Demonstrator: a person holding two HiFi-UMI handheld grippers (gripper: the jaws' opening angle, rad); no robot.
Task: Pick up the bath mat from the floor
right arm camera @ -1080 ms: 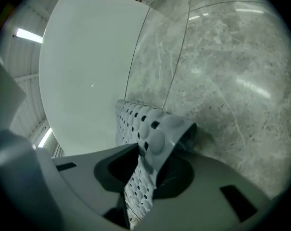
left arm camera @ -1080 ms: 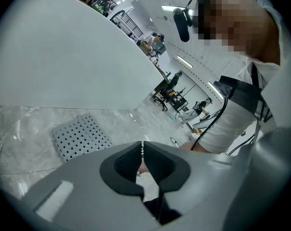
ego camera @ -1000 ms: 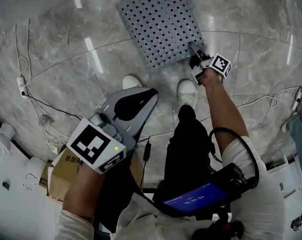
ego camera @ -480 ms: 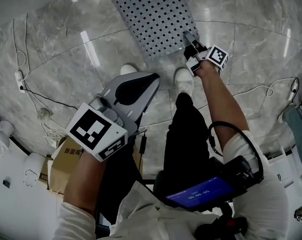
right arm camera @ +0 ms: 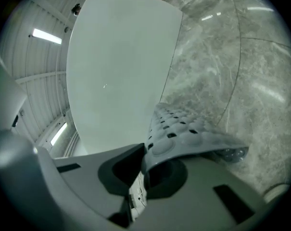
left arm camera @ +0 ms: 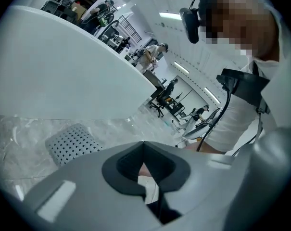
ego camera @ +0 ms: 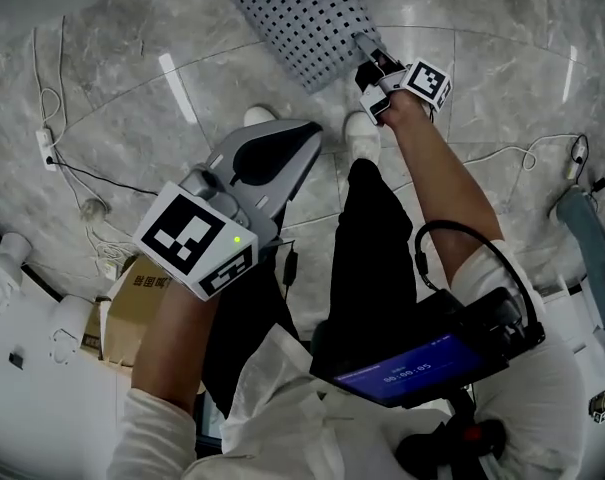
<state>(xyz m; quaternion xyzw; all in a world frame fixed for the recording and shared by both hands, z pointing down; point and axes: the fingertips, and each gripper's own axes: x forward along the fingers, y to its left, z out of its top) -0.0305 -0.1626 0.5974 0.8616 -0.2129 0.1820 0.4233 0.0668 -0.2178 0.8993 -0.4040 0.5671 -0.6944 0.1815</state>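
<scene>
The grey bath mat [ego camera: 302, 18] with rows of small holes lies on the marble floor at the top of the head view. Its near right corner is lifted off the floor. My right gripper [ego camera: 362, 44] is shut on that corner, its jaws having just closed on it. In the right gripper view the mat [right arm camera: 188, 129] runs out from between the closed jaws of my right gripper [right arm camera: 145, 150]. My left gripper [ego camera: 304, 148] hangs above the person's legs, shut and empty. From my left gripper [left arm camera: 143, 143] the mat [left arm camera: 70, 143] shows at the lower left.
Two white shoes [ego camera: 260, 118] [ego camera: 360, 128] stand just short of the mat. Cables [ego camera: 82, 183] and a power strip [ego camera: 50, 133] lie on the floor at the left. A cardboard box [ego camera: 137, 303] sits lower left. A large white wall [right arm camera: 121, 66] rises behind the mat.
My right gripper has risen with the mat's near corner, which has come off the floor. My left gripper has also come up a little.
</scene>
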